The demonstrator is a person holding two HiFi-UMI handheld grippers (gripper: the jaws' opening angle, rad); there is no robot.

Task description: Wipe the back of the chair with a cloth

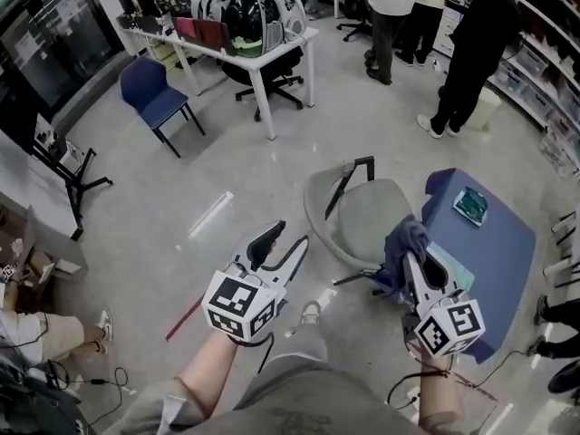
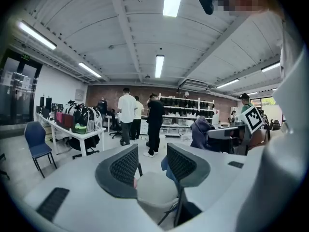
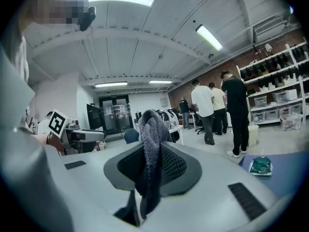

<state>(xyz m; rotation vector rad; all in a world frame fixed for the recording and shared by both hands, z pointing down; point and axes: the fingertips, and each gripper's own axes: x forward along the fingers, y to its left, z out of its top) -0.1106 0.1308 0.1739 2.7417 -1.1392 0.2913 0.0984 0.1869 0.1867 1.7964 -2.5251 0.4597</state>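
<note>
So the cloth (image 1: pixel 405 241) is clamped in the right gripper (image 1: pixel 410 259). In the right gripper view the jaws are seen pressed shut on the dark knitted fabric, with the rest draped down over them. It's probably bunched like that so a thick pad can be pushed against the chair (image 1: pixel 367 211) without slipping out.

The left gripper (image 1: pixel 285 243) is held open with nothing in it. In its own view only bare floor is seen through the gap. It looks parked at lower centre of the head view, maybe so the chair can be steadied if it swivels.

The grey chair is found in the middle of the head view, just above both grippers and next to the cloth. Contact with its back can't be confirmed, so wiping is judged not yet started.

A smooth grey floor (image 1: pixel 263 179) is seen all round. A blue table (image 1: pixel 498 261) with a green packet (image 1: pixel 471 205) on it is at right. A blue chair (image 1: pixel 159 98) and a white table (image 1: pixel 272 53) loaded with bags are upper left, and people (image 1: pixel 471 53) are standing by shelves upper right.
</note>
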